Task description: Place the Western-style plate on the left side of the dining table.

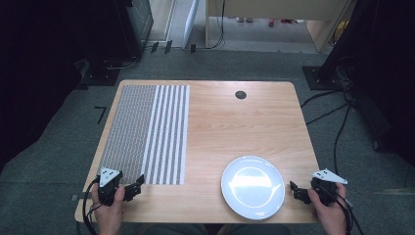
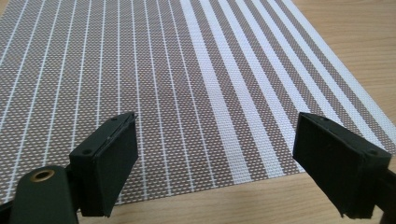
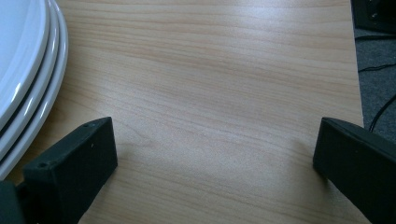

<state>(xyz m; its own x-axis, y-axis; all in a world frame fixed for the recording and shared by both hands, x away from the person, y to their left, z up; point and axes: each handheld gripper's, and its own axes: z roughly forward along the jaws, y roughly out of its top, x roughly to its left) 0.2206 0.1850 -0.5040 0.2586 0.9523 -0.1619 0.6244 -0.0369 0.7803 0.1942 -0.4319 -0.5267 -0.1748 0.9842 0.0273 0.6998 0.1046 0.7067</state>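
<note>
A lab-like room: grey carpet [image 1: 254, 61], trailing cables [image 1: 337, 122], one bare wooden table [image 1: 235, 122].

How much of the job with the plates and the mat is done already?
Nothing looks done yet. The white plates sit stacked on bare wood near the right gripper, apart from the striped mat. Both grippers are open and empty; the left gripper hovers at the mat's near edge. Probably all the moving is left to do.

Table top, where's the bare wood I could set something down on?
The widest free patch on the table runs between the striped mat and the right edge, beyond the stacked plates. The near edge is crowded: left gripper, plates, right gripper.
</note>
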